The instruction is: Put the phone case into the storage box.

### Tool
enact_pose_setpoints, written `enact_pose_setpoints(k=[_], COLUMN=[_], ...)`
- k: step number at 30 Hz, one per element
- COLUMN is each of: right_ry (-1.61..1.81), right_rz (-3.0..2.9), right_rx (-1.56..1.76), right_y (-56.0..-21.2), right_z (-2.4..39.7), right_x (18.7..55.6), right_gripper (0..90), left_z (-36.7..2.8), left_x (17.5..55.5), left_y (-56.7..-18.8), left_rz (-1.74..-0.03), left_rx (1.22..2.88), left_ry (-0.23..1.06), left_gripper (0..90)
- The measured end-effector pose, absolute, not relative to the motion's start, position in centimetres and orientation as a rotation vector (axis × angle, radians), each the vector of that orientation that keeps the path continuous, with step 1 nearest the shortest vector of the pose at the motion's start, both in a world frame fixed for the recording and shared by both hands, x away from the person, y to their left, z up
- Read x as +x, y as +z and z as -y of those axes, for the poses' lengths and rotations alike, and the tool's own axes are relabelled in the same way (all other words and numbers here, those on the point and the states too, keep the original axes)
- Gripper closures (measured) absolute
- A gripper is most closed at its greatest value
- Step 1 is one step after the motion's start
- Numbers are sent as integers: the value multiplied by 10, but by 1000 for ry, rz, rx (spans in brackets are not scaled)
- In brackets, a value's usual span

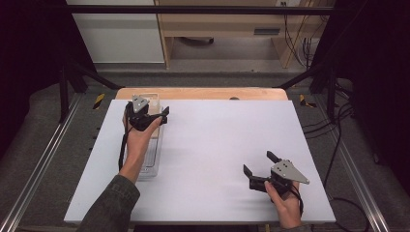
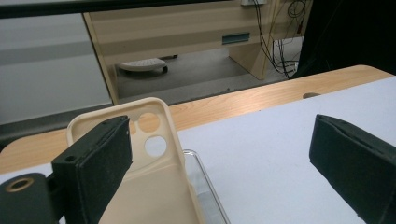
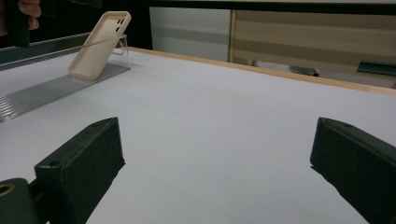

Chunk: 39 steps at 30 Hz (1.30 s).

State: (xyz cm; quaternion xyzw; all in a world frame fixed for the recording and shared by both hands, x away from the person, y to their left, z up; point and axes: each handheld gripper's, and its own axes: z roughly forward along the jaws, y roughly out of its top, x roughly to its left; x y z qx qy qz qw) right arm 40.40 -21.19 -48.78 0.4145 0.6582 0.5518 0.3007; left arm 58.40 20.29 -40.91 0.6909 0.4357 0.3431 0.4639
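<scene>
A beige phone case (image 3: 98, 44) is being propped, tilted, on a clear stand (image 3: 56, 88) at the table's (image 1: 217, 145) upper left, camera holes uppermost. The left gripper (image 1: 147, 116) is being held wide beside it, gripping nothing; the right gripper (image 1: 261, 169) is being held wide over open table, lower right.

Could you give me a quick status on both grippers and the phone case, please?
Left gripper open, jaws beside the phone case. Case leaning on clear stand, not held. Right gripper open, jaws empty over white table. Nothing in the way.
</scene>
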Motion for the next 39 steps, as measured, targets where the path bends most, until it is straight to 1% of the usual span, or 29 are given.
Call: enact_pose_setpoints(k=[8,17,22,28,39], right_ry=[1454,1445,1444,1447,1446], right_rz=[-1758,-1760,-1763,-1761,-1760], right_rx=[1094,1100,1097,1101,1103], right_y=[-488,-489,-489,-489,-489], right_z=[210,212,211,213,214], right_x=[404,404,404,404,403], right_gripper=[24,24,24,24,23], left_z=[-202,-199,-194,-192,-183], left_x=[576,566,561,559,549], left_y=[-402,-399,-397,-395,-391], left_rz=[-995,-938,-901,-842,-786], left_rx=[1683,1682,1696,1716,1719], left_ry=[850,777,763,774,726], left_gripper=[53,50,48,40,40])
